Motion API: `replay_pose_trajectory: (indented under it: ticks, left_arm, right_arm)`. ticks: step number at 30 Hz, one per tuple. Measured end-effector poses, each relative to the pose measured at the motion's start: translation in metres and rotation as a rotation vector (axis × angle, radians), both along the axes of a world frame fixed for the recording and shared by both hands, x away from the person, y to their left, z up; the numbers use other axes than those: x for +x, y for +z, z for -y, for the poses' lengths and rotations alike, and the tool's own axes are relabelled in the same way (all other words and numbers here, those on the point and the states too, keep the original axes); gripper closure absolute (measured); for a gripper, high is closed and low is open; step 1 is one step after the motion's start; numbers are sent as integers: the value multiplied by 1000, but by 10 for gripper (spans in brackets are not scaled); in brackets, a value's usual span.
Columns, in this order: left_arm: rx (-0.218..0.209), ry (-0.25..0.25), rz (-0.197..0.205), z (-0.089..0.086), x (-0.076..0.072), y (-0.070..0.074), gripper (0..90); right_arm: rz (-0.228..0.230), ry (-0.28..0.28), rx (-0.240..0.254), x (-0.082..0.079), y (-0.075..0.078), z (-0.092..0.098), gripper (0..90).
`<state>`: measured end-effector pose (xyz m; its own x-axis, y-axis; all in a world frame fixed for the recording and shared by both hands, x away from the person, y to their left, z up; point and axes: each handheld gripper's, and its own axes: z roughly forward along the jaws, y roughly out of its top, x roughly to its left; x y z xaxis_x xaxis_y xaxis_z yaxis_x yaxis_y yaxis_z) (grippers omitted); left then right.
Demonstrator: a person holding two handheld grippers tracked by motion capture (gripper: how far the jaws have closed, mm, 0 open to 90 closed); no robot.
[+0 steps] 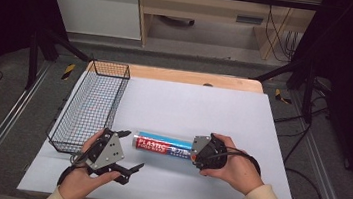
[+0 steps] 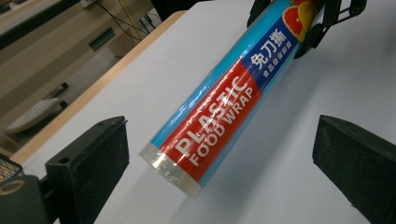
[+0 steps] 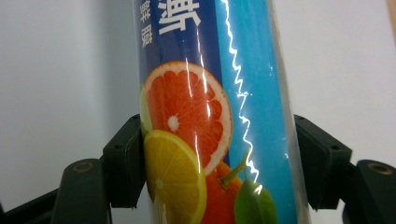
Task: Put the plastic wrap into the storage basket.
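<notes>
Blue, red and clear film make up the roll of plastic food wrap (image 1: pixel 164 147), a long tube printed "PLASTIC FOOD WRAP" with citrus fruit pictured at one end. The right tool (image 1: pixel 199 154) is clamped on that fruit-printed end: in the right gripper view its two black jaws press against both sides of the tube (image 3: pixel 210 140), with the rest of the roll running straight ahead of the tool. The tube's far end points toward the left tool (image 1: pixel 128 170).

The left tool stands wide apart and grips nothing. In the left gripper view the clear-capped end of the roll (image 2: pixel 219 107) sits ahead of the tool and between the lines of its two jaws, touching neither; the right tool (image 2: pixel 299 28) shows at the far end of the tube.

White sheeting covers the worktop (image 1: pixel 203 107), with a wooden edge beyond it. A black wire basket (image 1: pixel 91 105) stands just past the left tool on its outer side, well apart from the right tool. The roll lies outside the basket.
</notes>
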<state>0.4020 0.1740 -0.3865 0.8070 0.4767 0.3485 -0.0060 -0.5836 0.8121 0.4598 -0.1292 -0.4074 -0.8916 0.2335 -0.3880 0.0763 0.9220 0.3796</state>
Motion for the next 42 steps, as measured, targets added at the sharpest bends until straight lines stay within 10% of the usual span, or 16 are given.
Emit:
replay_pose_trajectory:
  ticks: [9,16,42]
  left_arm:
    - [159,-75,53,26,16,29,40]
    - [205,-113,97,43,22,44,45]
    - [359,-146,83,69,40,27,102]
  right_arm:
    - [62,11,-47,-14,35,8,297]
    - [98,39,-87,-17,59,4,297]
    - [121,73,-137,-15,78,-17,298]
